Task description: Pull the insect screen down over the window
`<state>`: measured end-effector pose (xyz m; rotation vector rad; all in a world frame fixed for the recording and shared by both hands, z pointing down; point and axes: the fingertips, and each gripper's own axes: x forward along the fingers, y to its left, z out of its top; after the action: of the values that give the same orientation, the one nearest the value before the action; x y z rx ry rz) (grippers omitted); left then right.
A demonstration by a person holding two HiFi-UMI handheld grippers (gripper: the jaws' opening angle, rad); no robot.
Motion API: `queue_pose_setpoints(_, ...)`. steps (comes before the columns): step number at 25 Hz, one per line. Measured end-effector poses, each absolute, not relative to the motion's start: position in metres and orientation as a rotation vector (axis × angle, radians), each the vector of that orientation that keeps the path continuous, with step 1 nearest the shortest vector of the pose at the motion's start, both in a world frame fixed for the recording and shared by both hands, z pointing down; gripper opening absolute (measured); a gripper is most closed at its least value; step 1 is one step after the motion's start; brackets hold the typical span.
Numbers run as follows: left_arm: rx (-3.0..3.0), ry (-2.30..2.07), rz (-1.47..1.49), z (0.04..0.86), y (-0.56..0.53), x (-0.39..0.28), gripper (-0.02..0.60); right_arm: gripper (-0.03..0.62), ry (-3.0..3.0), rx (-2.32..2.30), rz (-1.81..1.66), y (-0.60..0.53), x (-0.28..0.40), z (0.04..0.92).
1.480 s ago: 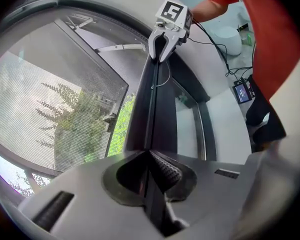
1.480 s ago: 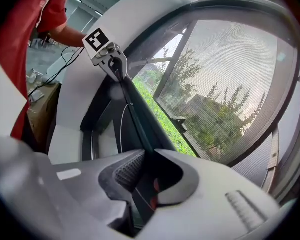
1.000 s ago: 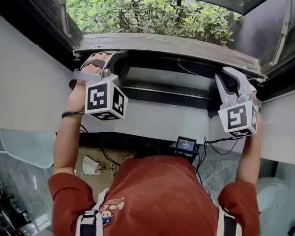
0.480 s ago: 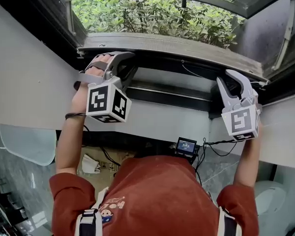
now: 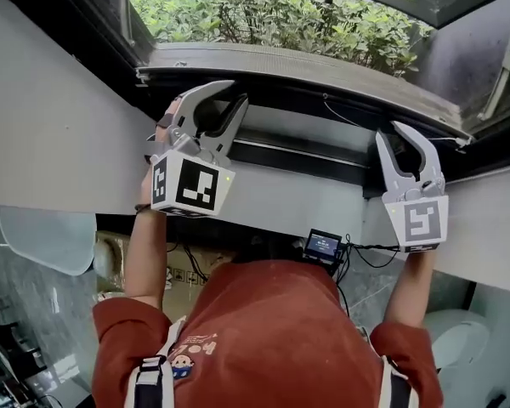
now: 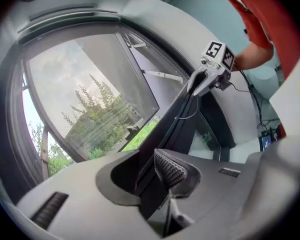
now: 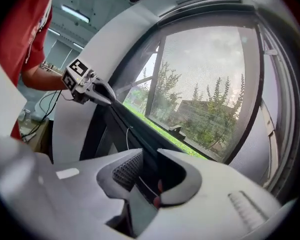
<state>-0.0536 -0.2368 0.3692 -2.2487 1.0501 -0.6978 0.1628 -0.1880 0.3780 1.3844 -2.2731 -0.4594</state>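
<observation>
1. Evidently, the left gripper point(image 5: 235, 93) is held with its jaws wide apart and nothing is clamped. In the left gripper view point(image 6: 142, 165) only a dark rail point(image 6: 182, 116) is seen through the gap, and no pad can be seen pressing on it.
2. The right gripper point(image 5: 391, 136) is likewise spread and empty. In the right gripper view point(image 7: 147, 166) the same rail point(image 7: 125, 119) is seen behind the gap, with a thin cord lying there too; neither is pinched.
3. Just beyond both sets of tips a grey bar point(image 5: 306, 68) is seen, spanning the opening from the left gripper's side to the right gripper's side. It is judged to be the bottom bar of the screen point(image 7: 210, 84), and it lies low, close above the rail point(image 5: 297, 155).
4. Past the bar, fine mesh point(image 6: 90, 99) is seen stretched across the window point(image 5: 59, 15) in both gripper views, with greenery point(image 5: 263, 15) showing through it.
5. The pull is therefore judged done, or all but done: the mesh is drawn out and the bar is level with the grippers.
6. Whether the bar is seated or latched along its whole length cannot be told. What is thought to be left is a check of that seating, then the lowering of both grippers.
</observation>
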Motion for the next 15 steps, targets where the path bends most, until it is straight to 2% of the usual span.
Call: queue_pose_setpoints(15,-2.483,1.375,-0.177,0.395,-0.190,-0.044,0.095,0.098,-2.451,1.782,-0.297,-0.141,0.167,0.400)
